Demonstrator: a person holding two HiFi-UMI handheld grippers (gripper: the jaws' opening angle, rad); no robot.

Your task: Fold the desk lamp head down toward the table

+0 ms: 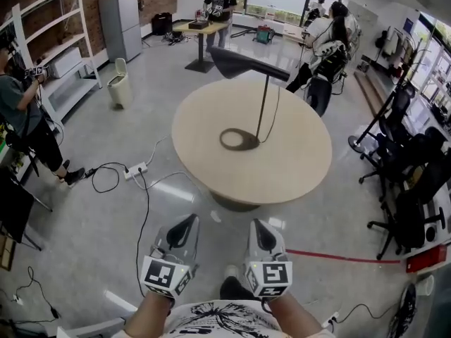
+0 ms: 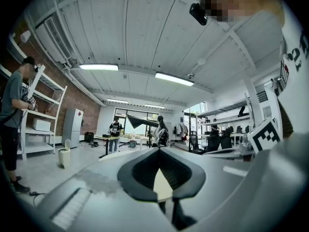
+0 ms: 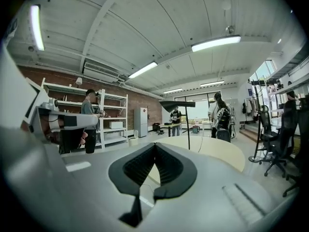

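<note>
A black desk lamp stands on the round beige table (image 1: 296,167), its flat head (image 1: 243,63) raised level on a thin pole (image 1: 263,108) above a round base (image 1: 238,139). A cord hangs down beside the pole. My left gripper (image 1: 190,220) and right gripper (image 1: 256,224) are held close to my body, short of the table's near edge and well apart from the lamp. Both are shut with nothing between the jaws. The lamp head (image 2: 140,121) shows far off beyond the left gripper (image 2: 159,151). Past the right gripper (image 3: 155,146), the lamp head (image 3: 177,103) and table (image 3: 217,151) lie ahead.
A power strip (image 1: 135,170) with trailing cables lies on the floor left of the table. Office chairs (image 1: 409,160) crowd the right side. A red tape line (image 1: 331,258) crosses the floor. A white bin (image 1: 120,83), shelves, and several people stand around.
</note>
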